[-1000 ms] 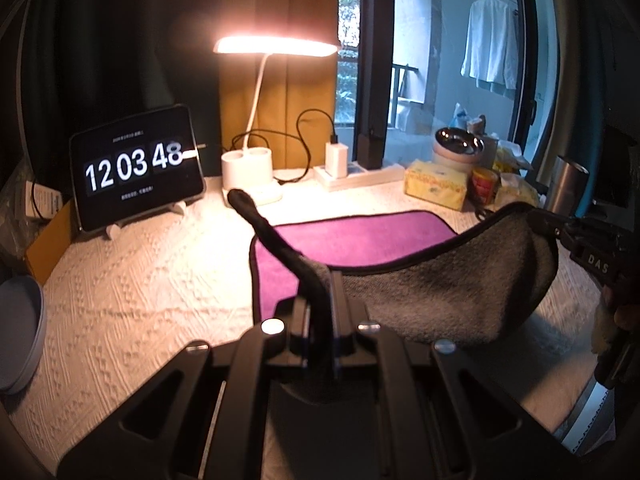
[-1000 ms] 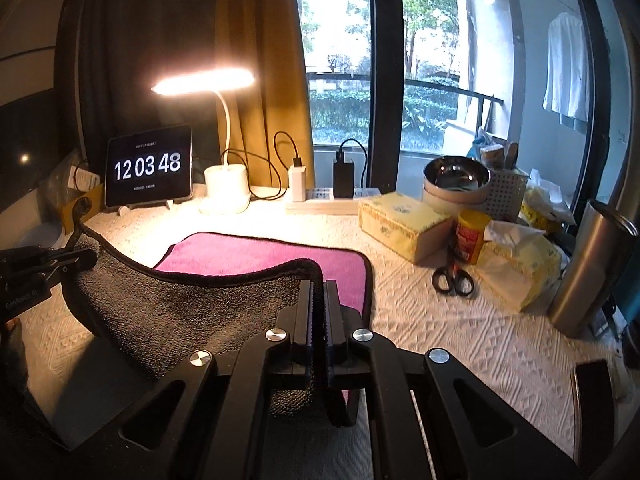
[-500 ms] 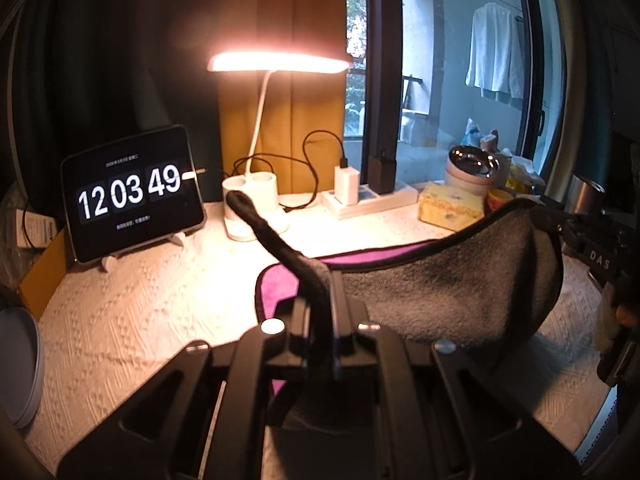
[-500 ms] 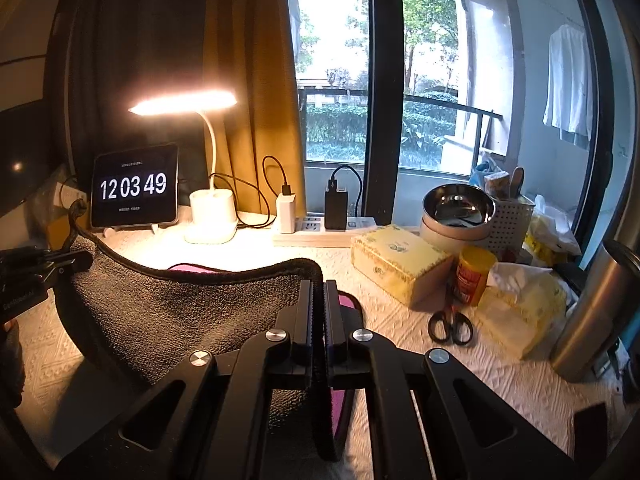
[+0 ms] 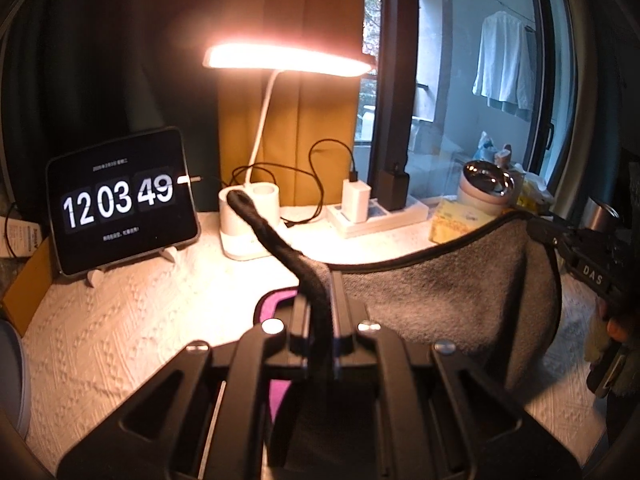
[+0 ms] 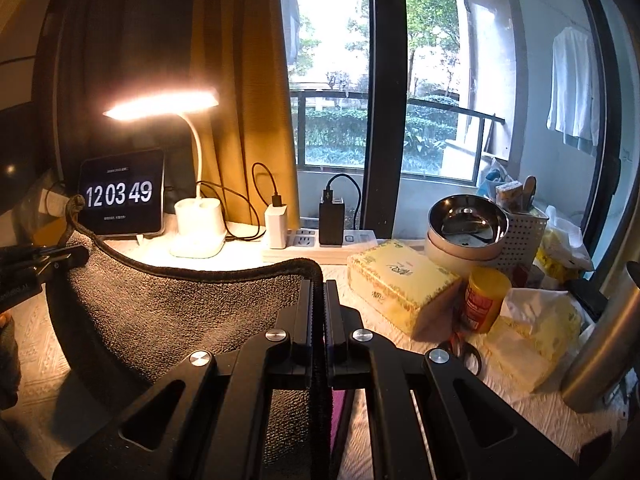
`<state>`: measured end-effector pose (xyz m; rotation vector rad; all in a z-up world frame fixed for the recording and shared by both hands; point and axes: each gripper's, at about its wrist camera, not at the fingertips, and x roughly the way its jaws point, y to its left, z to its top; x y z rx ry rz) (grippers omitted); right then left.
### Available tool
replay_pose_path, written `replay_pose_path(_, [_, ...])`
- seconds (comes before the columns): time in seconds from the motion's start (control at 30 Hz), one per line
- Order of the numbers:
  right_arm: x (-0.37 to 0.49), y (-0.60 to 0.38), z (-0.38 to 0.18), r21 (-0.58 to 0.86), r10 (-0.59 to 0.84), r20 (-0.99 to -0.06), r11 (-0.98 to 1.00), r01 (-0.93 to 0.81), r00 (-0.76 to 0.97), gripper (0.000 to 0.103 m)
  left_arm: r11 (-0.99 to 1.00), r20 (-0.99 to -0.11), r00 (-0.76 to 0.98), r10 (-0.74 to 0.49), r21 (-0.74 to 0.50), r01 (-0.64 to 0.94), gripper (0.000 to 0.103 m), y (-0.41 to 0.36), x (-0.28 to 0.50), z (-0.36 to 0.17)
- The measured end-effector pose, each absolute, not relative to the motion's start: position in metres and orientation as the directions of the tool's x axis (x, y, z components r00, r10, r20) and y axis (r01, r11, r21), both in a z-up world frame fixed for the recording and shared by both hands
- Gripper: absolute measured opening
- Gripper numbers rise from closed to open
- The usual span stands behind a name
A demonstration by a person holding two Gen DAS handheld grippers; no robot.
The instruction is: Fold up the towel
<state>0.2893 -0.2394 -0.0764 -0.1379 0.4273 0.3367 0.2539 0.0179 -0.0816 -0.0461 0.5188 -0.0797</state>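
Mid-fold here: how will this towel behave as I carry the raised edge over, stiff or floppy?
Likely floppy: the towel sags in a curve between the left claw and right claw. Its free corner stands up, suggesting a thick hem. Probably light, and the plush pile should grip well.

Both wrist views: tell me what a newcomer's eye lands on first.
The lit lamp glows at the back of the table, with the clock reading 12 03 49 to its left. In front, the grey towel sags in the air between the left claw and the right claw, each shut on a corner.
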Motion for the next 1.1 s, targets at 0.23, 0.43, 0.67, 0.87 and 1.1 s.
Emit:
replay_pose_path(0.23, [0.314,-0.234,-0.088,-0.064,0.275,-0.454,0.939,-0.339,0.847,0.005,0.996,-0.514,0.854,-0.082,-0.069,0.054,0.008,0.019,0.282,-0.095])
replay_pose_path(0.43, [0.337,-0.227,-0.102,-0.072,0.270,-0.492,0.935,-0.347,0.828,0.005,0.996,-0.543,0.836,-0.081,-0.069,0.051,0.008,0.017,0.304,-0.110])
replay_pose_path(0.67, [0.360,-0.224,-0.117,-0.068,0.267,-0.535,0.932,-0.355,0.802,0.005,0.998,-0.580,0.813,-0.046,-0.069,0.007,0.008,0.021,0.323,-0.124])
replay_pose_path(0.87, [0.374,-0.222,-0.132,-0.061,0.253,-0.578,0.935,-0.350,0.776,0.005,0.997,-0.637,0.770,-0.042,-0.079,-0.012,0.008,0.028,0.343,-0.143])
replay_pose_path(1.1, [0.384,-0.219,-0.137,-0.059,0.239,-0.623,0.935,-0.349,0.745,0.005,0.991,-0.699,0.712,-0.064,-0.128,-0.037,0.008,0.035,0.357,-0.161])
